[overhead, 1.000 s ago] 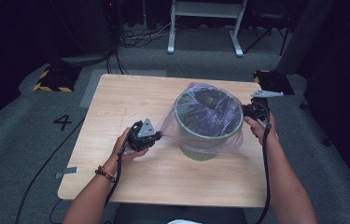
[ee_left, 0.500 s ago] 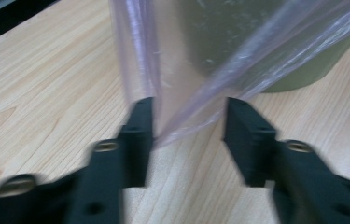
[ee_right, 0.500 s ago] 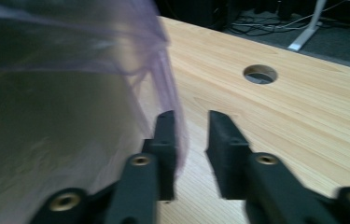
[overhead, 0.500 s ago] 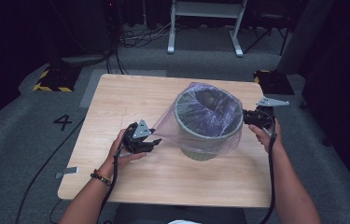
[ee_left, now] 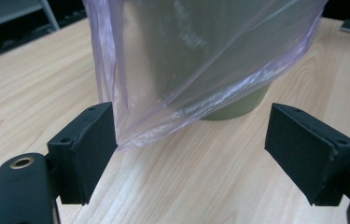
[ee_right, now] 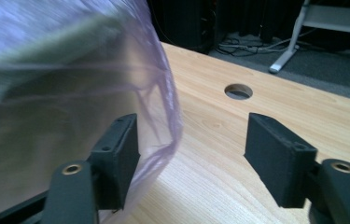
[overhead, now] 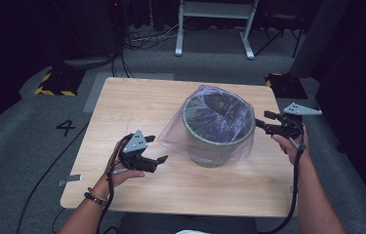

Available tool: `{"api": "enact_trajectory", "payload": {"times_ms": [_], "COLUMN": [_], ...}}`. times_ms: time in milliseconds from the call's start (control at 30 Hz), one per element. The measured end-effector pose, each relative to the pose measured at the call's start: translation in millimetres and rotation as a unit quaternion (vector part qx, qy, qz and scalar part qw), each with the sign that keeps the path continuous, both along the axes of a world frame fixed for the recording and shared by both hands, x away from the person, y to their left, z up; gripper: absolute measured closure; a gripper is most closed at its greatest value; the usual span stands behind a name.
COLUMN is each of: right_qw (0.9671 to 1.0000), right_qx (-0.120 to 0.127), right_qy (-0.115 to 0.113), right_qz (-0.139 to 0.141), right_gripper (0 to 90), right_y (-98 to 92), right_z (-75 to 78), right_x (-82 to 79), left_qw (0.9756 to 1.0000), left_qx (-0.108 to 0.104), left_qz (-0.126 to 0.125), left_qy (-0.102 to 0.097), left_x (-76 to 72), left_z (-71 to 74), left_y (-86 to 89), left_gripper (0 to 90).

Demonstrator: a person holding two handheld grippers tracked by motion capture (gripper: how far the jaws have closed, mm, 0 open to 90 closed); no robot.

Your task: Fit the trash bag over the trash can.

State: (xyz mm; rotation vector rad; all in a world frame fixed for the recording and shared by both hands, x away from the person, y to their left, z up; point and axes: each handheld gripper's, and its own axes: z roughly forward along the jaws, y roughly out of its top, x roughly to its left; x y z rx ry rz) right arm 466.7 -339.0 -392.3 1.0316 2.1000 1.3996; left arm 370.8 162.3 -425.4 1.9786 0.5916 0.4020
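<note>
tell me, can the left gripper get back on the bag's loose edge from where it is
Probably yes. The left gripper has just been opening, and its jaws now stand wide with the bag edge hanging slack between them, by one pad. Only bare table lies around it.

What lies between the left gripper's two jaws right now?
In the left gripper view, the left gripper stands open; only the purple bag's hem hangs beside one jaw, over bare table.

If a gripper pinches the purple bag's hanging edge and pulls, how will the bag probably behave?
The purple bag is thin and see-through, draping in folds over the green bin, so it is probably floppy and light. It looks smooth, so it may slip. A hard pull might tear it or tip the bin.
</note>
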Motion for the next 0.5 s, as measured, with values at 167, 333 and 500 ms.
{"api": "enact_trajectory", "payload": {"times_ms": [167, 333, 500], "right_qw": [0.9999, 0.9997, 0.9992], "right_qx": [0.000, 0.002, -0.006], "right_qy": [-0.008, -0.024, -0.034], "right_qz": [0.006, 0.010, 0.019], "right_gripper": [26.6, 23.9, 22.6], "right_y": [-1.5, -1.1, 3.8], "right_z": [9.3, 19.5, 27.1], "right_x": [-9.5, -18.9, -26.3], "left_qw": [0.9998, 0.9984, 0.9948], "left_qx": [0.014, 0.050, 0.088], "left_qz": [0.012, 0.017, 0.019], "left_qy": [-0.004, 0.022, 0.049], "left_x": [-8.2, -10.1, -12.6], "left_z": [3.0, -12.0, -33.1], "left_y": [2.8, 6.6, 11.6], "left_gripper": [16.3, 15.9, 16.0]}}
